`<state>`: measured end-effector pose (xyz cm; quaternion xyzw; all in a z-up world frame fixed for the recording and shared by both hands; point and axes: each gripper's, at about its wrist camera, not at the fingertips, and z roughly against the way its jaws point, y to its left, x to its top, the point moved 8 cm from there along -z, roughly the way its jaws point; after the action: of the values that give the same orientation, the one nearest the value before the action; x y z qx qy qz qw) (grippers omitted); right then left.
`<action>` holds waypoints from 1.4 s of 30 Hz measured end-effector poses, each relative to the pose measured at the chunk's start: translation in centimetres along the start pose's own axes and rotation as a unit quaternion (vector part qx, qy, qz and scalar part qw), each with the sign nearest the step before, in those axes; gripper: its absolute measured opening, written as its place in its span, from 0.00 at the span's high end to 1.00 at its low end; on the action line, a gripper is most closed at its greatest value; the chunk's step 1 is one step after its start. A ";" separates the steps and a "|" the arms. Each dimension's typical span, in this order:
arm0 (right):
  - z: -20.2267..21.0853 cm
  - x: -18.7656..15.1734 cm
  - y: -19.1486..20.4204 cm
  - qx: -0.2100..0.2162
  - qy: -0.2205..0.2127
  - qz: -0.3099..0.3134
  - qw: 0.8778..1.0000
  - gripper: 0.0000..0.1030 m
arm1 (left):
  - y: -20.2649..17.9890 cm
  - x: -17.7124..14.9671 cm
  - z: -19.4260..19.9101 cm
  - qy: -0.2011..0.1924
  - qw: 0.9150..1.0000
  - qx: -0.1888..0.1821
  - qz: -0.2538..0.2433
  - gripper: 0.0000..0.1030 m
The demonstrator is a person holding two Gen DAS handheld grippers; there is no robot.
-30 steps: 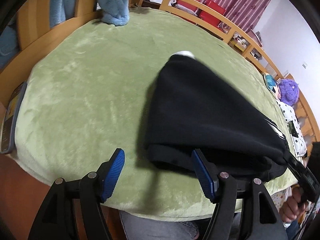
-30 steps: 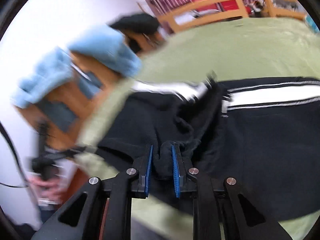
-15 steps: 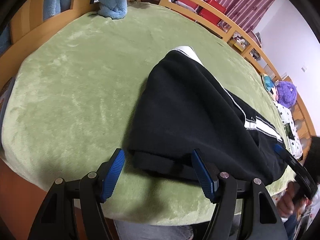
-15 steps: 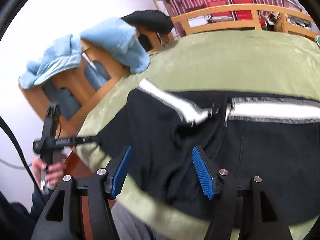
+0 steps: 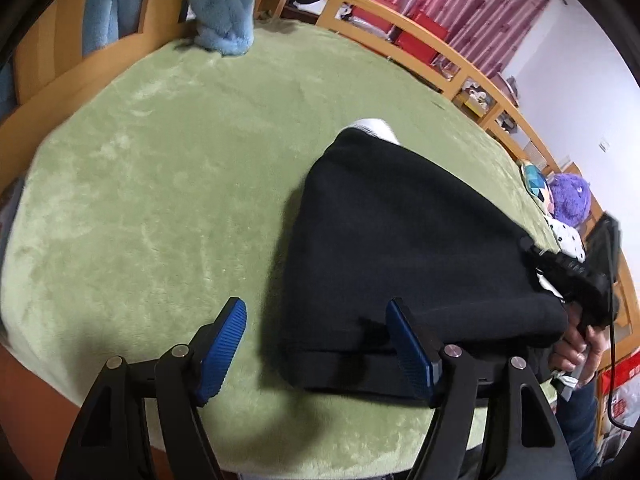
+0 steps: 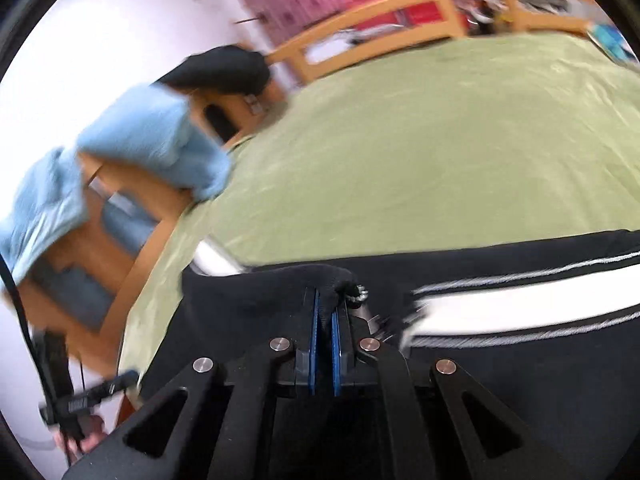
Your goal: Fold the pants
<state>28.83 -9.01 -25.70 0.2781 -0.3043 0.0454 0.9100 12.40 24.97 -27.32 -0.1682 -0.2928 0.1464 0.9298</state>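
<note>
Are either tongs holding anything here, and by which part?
Right tongs pinch a raised fold of the black pants. Left tongs are open, holding nothing.

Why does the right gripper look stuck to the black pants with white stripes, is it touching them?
Touching. In the right wrist view, the right gripper is shut on a fold of the black pants.

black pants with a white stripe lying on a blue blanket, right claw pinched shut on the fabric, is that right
Not quite: the blanket is green, not blue, as the left wrist view shows. The rest holds: the black pants with a white stripe lie on it, and the right claw has just closed, pinched shut on the fabric.
</note>
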 end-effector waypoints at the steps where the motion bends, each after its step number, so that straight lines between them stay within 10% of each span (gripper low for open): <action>1: -1.3 -0.6 -0.6 -0.014 0.027 0.005 1.000 0.95 | 0.3 -0.2 -0.5 0.006 1.000 0.002 0.003 0.31; 4: -1.8 -1.9 -0.1 -0.009 0.062 0.028 0.998 0.91 | 0.4 -0.7 -1.8 0.026 1.000 0.001 0.008 0.31; 10: 3.9 -4.7 1.6 0.052 0.064 0.024 0.996 0.49 | 0.4 -1.8 -2.3 0.032 0.999 -0.012 0.024 0.31; 14: 5.3 -8.3 3.3 0.081 0.087 0.020 0.993 0.48 | 0.0 -1.9 -2.7 0.038 0.999 -0.017 0.025 0.31; 16: 4.5 -10.5 4.7 0.091 0.101 0.037 0.990 0.54 | -0.3 -1.6 -2.6 0.038 0.999 -0.020 0.025 0.31; 17: 3.7 -11.7 5.3 0.088 0.116 0.058 0.988 0.87 | -0.4 -1.6 -2.6 0.037 0.999 -0.018 0.024 0.31; 26: 3.9 -13.9 5.4 0.044 0.140 0.154 0.977 0.84 | -0.4 -1.7 -2.3 0.038 0.999 -0.009 0.017 0.31; 32: 5.4 -6.5 6.1 0.067 0.057 0.135 0.987 0.49 | -0.4 -1.6 -2.1 0.027 0.999 -0.026 0.022 0.31; 36: 1.8 -2.5 3.4 0.048 0.049 0.076 0.995 0.46 | -0.5 -0.8 -2.6 0.026 0.999 -0.035 0.023 0.31; 42: -2.0 -0.5 -0.7 0.024 0.020 0.001 1.000 0.88 | -0.1 -1.8 -4.4 0.051 0.997 -0.049 0.042 0.28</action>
<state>29.69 -8.49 -27.66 0.2987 -0.2854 0.0589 0.9088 13.60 23.19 -31.51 -0.2330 -0.2447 0.1619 0.9272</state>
